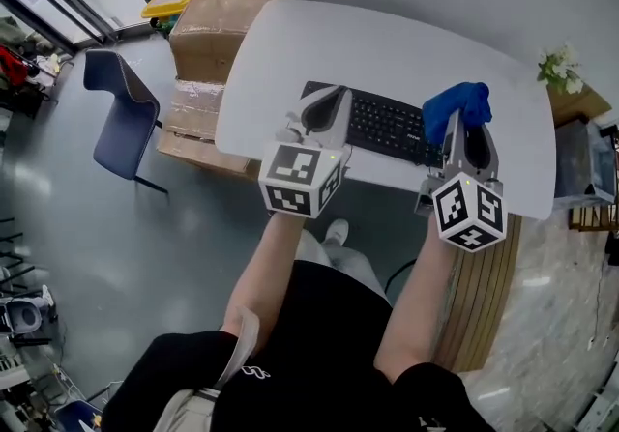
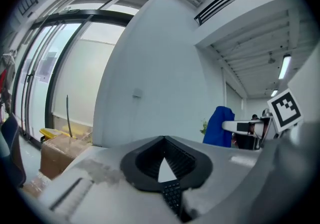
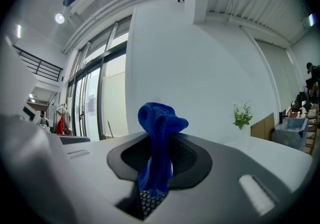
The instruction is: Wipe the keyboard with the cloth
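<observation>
A black keyboard (image 1: 387, 126) lies near the front edge of the white table (image 1: 387, 48). My left gripper (image 1: 332, 98) hovers over the keyboard's left end, its jaws shut with nothing between them; in the left gripper view the keys (image 2: 174, 195) show just below the jaws. My right gripper (image 1: 456, 130) is at the keyboard's right end, shut on a bunched blue cloth (image 1: 456, 106). The cloth (image 3: 159, 143) stands up from the jaws (image 3: 160, 160) in the right gripper view, with keyboard keys (image 3: 150, 200) beneath. From the left gripper view, the blue cloth (image 2: 219, 125) shows at the right.
A blue chair (image 1: 121, 116) stands on the floor to the left. Cardboard boxes (image 1: 208, 34) are stacked against the table's left side. A small plant (image 1: 559, 68) sits past the table's far right corner. A wall lies behind the table.
</observation>
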Demonstrator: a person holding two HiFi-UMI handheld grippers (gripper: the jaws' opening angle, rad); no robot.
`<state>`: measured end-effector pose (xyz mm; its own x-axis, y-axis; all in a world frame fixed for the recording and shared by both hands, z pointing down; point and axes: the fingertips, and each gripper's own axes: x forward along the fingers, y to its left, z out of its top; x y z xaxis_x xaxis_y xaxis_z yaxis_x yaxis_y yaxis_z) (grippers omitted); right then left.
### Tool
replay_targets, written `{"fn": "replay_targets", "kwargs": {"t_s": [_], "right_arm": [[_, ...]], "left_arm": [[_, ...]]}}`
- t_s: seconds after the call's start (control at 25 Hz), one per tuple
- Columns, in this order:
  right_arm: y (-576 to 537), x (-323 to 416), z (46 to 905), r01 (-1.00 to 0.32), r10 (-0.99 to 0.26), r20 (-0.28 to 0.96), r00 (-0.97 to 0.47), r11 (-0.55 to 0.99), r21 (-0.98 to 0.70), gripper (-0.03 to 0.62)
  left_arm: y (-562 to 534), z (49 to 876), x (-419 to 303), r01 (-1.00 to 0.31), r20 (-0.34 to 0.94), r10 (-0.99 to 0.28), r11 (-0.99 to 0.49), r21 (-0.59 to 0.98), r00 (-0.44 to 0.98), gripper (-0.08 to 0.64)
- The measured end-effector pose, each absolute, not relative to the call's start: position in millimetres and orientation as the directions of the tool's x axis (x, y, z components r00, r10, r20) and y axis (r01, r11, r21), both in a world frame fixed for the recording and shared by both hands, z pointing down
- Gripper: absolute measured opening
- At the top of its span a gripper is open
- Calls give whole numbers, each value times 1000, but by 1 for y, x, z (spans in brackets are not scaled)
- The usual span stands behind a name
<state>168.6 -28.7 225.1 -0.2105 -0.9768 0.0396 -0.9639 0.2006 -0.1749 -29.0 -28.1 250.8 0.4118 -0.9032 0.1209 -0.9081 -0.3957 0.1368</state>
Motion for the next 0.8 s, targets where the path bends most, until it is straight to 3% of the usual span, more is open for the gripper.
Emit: {"fn": "replay_targets", "kwargs": {"t_s": [0.48,0.8], "right_arm": [[-61,208,240,-957,-972,76,-222,203,-206,95],[-82,202,267,-958,-957,153,-247,217,-190,95]], "left_arm": [[-76,259,22,-876,149,-864,-467,120,481,-2],[-95,298,8,-889,195,-871,-419,182,451,-2]]}}
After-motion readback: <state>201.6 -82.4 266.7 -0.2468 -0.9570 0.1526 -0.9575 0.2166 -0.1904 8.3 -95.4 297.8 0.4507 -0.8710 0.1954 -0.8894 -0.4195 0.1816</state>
